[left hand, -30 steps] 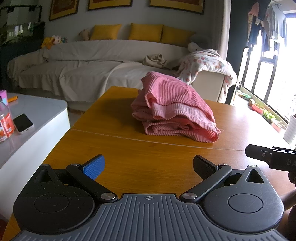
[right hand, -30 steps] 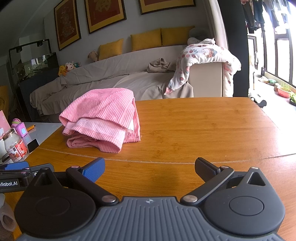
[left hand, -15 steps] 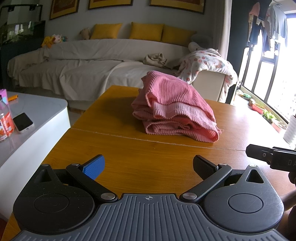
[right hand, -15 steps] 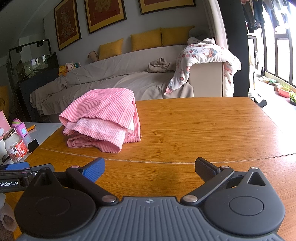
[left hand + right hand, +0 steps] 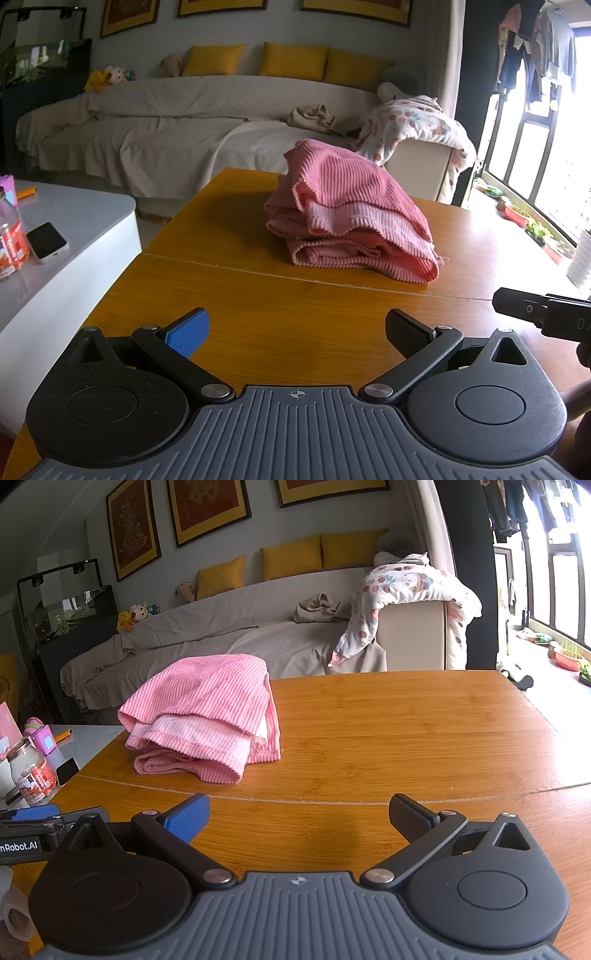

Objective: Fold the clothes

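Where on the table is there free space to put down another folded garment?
The table is bare right of the pink garment, as far as its window-side edge, and in the strip between the garment and both open grippers. The white side table is crowded near its left end: a phone and a bottle.

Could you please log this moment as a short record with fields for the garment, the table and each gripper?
garment: pink ribbed garment, folded in layers, lying on the table
table: wooden table, with a seam line across it in front of the garment
left gripper: left gripper open, holding nothing, short of the garment
right gripper: right gripper open, holding nothing, garment ahead to its left
contact: neither gripper touches the garment
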Demonstrator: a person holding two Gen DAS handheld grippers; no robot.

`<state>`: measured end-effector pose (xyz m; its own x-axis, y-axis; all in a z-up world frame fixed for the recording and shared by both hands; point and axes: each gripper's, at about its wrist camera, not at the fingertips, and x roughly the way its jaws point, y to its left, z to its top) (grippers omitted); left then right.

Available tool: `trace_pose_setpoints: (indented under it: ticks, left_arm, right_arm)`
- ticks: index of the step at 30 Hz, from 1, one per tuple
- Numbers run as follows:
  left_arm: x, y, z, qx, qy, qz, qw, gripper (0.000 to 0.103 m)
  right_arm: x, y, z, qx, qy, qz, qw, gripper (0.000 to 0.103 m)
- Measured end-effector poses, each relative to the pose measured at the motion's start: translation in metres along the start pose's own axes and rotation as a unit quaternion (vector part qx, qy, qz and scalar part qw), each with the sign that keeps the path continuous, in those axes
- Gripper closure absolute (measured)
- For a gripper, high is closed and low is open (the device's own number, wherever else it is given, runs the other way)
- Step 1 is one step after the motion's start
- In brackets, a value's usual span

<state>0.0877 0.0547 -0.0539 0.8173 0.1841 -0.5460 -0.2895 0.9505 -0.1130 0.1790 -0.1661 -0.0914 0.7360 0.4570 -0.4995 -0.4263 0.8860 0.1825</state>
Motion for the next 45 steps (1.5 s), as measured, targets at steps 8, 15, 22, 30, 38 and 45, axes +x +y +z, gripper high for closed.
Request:
trace_pose_setpoints:
  ticks: [8, 15, 22, 30, 38, 45]
  left_arm:
    - [0.0004, -0.0006, -0.0002, -0.001, 0.0, 0.0, 1.0, 0.0]
    - [-0.0011, -0.0012, -0.0013, -0.002, 0.0, 0.001, 1.0, 0.0]
    - [-0.0019, -0.0011, -0.0016, -0.003, 0.0, 0.001, 1.0, 0.0]
    - [0.0001, -0.0009, -0.0003, -0.005, 0.0, 0.001, 1.0, 0.0]
    - [0.0001, -0.0006, -0.0003, -0.005, 0.0, 0.001, 1.0, 0.0]
    - [-0.001, -0.0006, -0.0005, -0.005, -0.001, 0.001, 1.0, 0.0]
  right_arm:
    - [0.0003, -0.0016, 0.0001, 0.002, 0.002, 0.002, 1.0, 0.0]
    - [0.0003, -0.0028, 0.0004, 0.002, 0.002, 0.002, 1.0, 0.0]
    - [0.0, -0.0033, 0.0006, 0.003, 0.002, 0.003, 1.0, 0.0]
    - [-0.0001, -0.0039, 0.0007, 0.004, 0.002, 0.004, 1.0, 0.0]
    - [0.0, -0.0038, 0.0006, 0.004, 0.001, 0.004, 1.0, 0.0]
    - [-0.0002, -0.0038, 0.0004, 0.004, 0.001, 0.004, 1.0, 0.0]
